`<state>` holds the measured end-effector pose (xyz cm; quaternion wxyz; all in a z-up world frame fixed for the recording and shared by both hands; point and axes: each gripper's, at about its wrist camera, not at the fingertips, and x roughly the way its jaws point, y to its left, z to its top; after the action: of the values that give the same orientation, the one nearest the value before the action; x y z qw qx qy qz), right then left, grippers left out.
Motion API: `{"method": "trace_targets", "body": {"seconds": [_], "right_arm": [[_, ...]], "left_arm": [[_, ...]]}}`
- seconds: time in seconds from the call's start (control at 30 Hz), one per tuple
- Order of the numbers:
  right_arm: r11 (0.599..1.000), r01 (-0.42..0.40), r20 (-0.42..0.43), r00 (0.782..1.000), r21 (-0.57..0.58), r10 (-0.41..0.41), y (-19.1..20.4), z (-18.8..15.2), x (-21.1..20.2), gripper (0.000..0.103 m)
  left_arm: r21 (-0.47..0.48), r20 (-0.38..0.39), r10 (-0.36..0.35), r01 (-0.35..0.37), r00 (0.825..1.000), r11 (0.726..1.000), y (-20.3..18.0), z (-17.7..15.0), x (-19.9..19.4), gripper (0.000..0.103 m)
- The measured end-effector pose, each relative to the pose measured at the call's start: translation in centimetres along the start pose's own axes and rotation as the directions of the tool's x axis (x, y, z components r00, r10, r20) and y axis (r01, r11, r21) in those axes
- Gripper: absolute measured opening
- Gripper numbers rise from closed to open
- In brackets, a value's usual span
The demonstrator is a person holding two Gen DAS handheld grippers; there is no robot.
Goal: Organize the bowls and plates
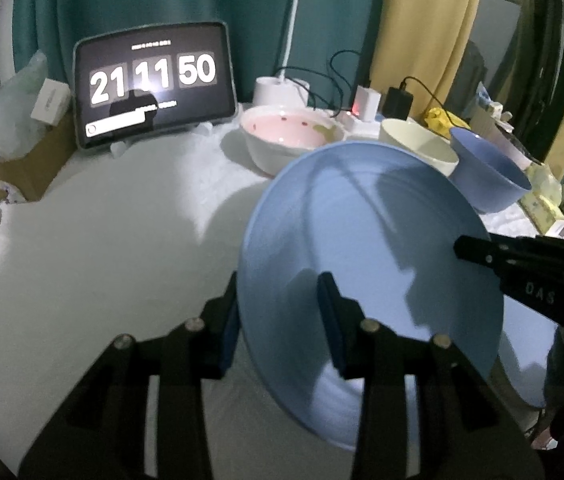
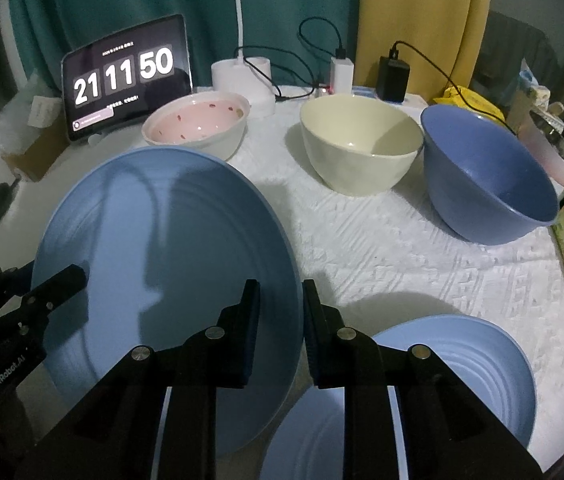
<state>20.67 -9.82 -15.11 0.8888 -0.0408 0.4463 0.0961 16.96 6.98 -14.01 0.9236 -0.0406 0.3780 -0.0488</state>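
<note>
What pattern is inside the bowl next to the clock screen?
Pink with small red spots, clearest in the right wrist view.

We look through two fisheye cameras, each riding on a gripper and aimed forward and steeply down along its fingers. The left view sits close at the left rim of the plate [image 1: 370,280], facing the tablet [image 1: 153,84] at the table's back. The right view sits close at the plate's [image 2: 169,264] right rim, facing the same way. Both share the plate, the tablet [image 2: 125,76], the pink bowl [image 1: 290,136] [image 2: 197,124], the cream bowl [image 1: 418,144] [image 2: 362,148] and the blue bowl [image 1: 490,176] [image 2: 486,176] behind the plate.
</note>
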Motion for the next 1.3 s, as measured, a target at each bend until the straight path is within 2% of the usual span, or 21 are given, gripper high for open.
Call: {"method": "trace_targets", "body": {"seconds": [0.63,1.3], "right_arm": [[1.0,0.014,0.084,0.996,0.025,-0.016,-0.8,-1.7,-5.2,0.022],[0.993,0.021,0.122,0.992,0.112,-0.034,-4.8,-4.3,-8.2,0.022]], "left_arm": [[0.044,0.076,-0.015,0.012,0.997,0.999,-2.6,-0.7,-4.4,0.038],[0.13,0.059,-0.043,0.035,0.997,0.991,-7.7,-1.3,-5.4,0.038]]}}
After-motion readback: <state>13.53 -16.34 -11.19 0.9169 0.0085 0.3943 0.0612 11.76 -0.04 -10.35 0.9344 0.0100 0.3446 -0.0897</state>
